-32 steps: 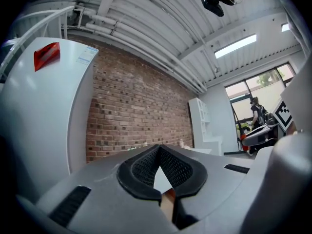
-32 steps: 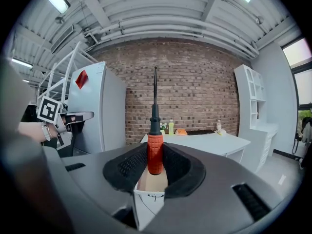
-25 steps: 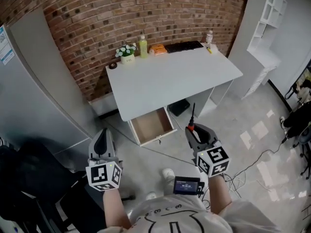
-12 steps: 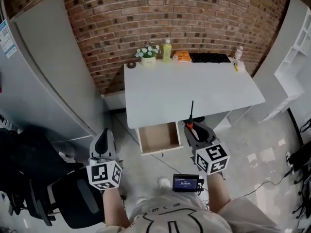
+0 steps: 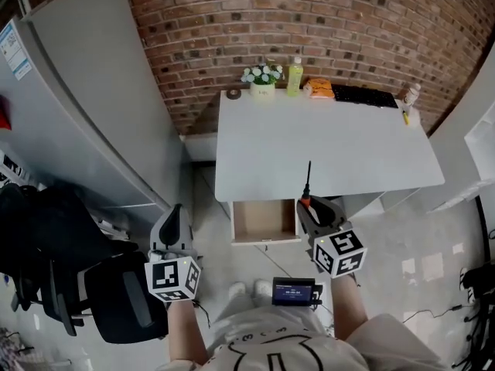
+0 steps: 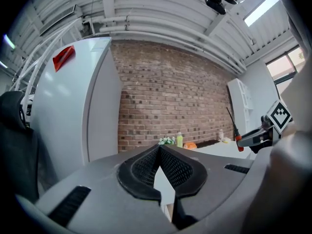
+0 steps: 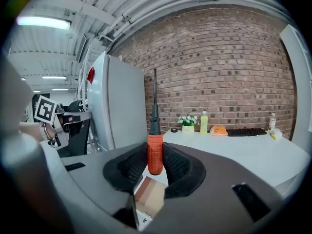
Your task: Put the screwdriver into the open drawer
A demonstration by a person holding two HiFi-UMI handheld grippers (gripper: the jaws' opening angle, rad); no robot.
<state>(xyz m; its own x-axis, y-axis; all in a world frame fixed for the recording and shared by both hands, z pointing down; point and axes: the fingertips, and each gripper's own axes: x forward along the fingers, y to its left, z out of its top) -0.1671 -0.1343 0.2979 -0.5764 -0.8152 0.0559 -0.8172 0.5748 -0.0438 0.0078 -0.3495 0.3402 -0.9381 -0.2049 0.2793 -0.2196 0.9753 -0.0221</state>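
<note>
A screwdriver with an orange handle and a long black shaft stands upright between the jaws of my right gripper, which is shut on its handle. In the head view the screwdriver points away from me, above the right gripper. The open drawer, light wood inside, juts out under the front edge of the white desk, just left of the right gripper. My left gripper hangs over the floor, left of the drawer. Its pads meet with nothing between them.
Along the desk's back edge stand a flower pot, a yellow bottle, an orange packet and a black keyboard. A grey cabinet stands at the left, a black office chair behind my left gripper. A brick wall rises behind.
My view has swung so the desk and drawer sit more squarely ahead. The right gripper with the screwdriver has kept its place beside the drawer's right front corner. The left gripper stays low.
</note>
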